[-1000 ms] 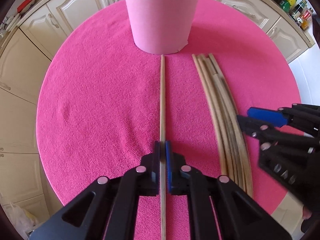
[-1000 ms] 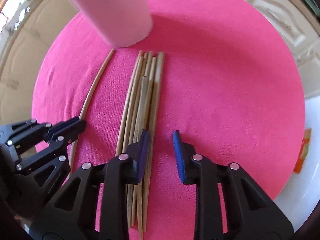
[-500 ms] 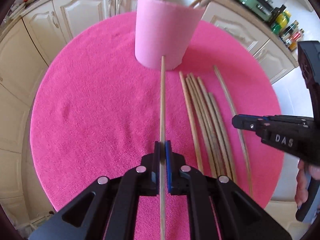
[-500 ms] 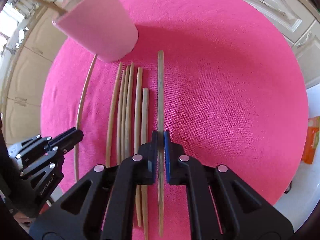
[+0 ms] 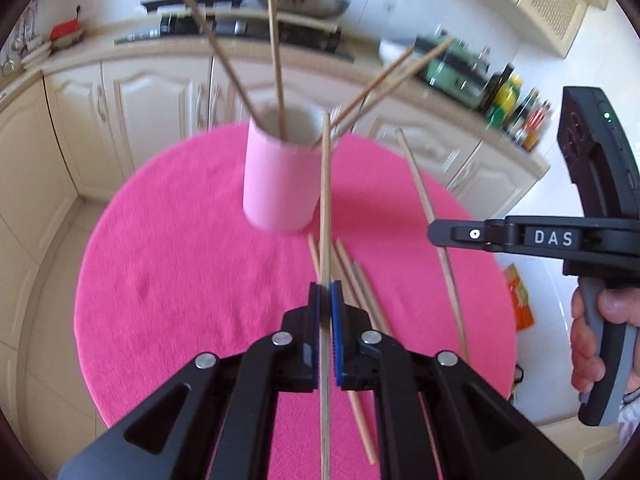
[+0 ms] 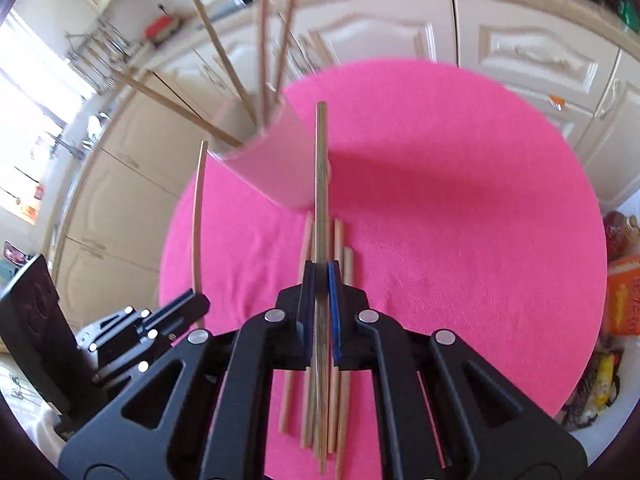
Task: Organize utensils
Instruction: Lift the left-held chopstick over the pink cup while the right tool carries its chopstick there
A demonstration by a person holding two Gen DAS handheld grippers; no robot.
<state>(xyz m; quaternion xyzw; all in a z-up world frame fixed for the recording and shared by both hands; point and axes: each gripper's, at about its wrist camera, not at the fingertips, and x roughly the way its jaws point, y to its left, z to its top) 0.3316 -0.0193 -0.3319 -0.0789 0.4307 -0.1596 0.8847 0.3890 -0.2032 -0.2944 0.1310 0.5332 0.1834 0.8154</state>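
Observation:
My left gripper (image 5: 326, 292) is shut on a thin wooden chopstick (image 5: 326, 200), held off the pink tablecloth (image 5: 180, 260) with its tip at the rim of the pink cup (image 5: 280, 188). The cup stands upright and holds several chopsticks. My right gripper (image 6: 320, 270) is shut on a flatter chopstick (image 6: 321, 168), also raised and pointing at the cup (image 6: 276, 168). Under both lie several loose chopsticks (image 5: 360, 280) (image 6: 340, 400) on the cloth. Each view shows the other gripper from the side: the right gripper (image 5: 436, 234) and the left gripper (image 6: 200, 304), each with its stick.
The round table's edge (image 6: 580, 280) drops to the floor on the right, where orange packets (image 6: 624, 300) lie. Cream cabinets (image 5: 140, 120) and a counter with bottles (image 5: 504, 108) and pans stand behind. A person's hand (image 5: 592, 340) grips the right gripper's handle.
The right gripper closed on a chopstick from the pile. Both grippers then rose and tilted up with their sticks, so the cup's mouth and the counter came into view.

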